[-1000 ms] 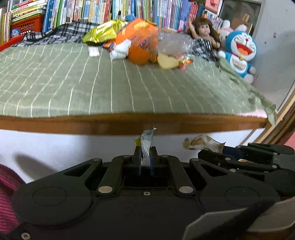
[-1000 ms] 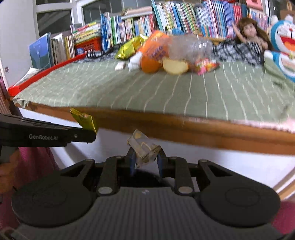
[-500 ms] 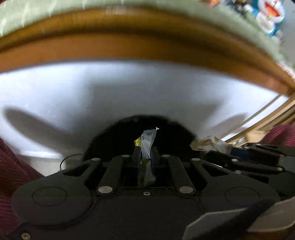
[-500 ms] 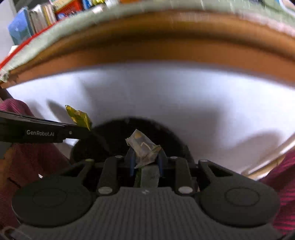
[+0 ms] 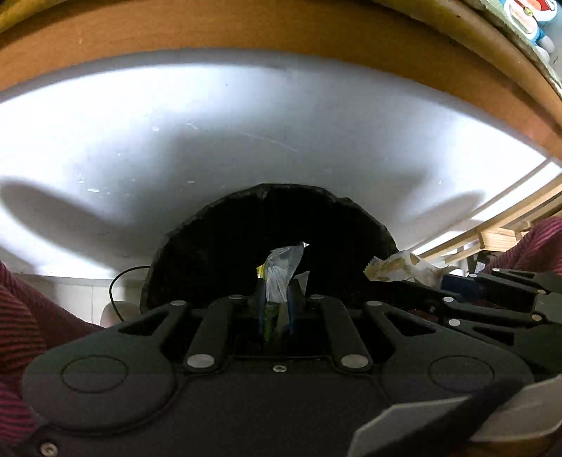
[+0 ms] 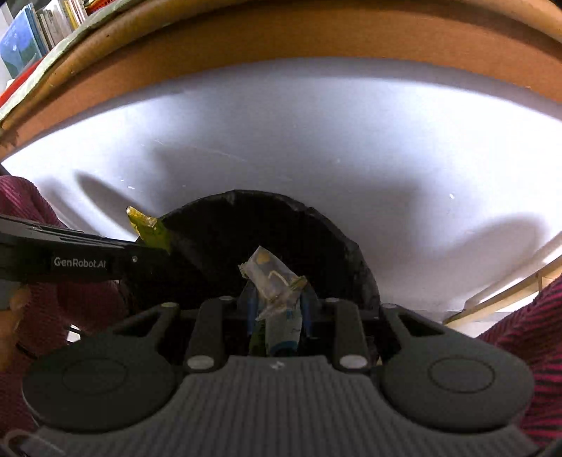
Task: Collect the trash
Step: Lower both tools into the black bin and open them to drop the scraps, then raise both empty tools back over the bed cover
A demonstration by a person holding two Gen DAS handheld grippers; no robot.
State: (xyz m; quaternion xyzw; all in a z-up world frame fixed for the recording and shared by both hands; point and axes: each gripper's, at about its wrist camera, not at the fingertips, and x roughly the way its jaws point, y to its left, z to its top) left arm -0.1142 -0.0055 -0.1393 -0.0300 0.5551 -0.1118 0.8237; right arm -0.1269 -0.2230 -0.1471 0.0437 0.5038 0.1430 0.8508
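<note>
My left gripper is shut on a silvery-green wrapper and hangs over the dark mouth of a black bin. My right gripper is shut on a crumpled clear-and-tan wrapper, above the same black bin. In the left wrist view the right gripper comes in from the right holding its tan wrapper. In the right wrist view the left gripper's arm reaches in from the left, with its yellow-green wrapper over the bin rim.
The wooden table edge arches overhead with a white panel below it. A person's red striped sleeves flank both grippers. A black cable lies left of the bin. Wooden slats run at right.
Both grippers have dropped from table height to below the table edge and moved closer over the black bin, each still holding its wrapper.
</note>
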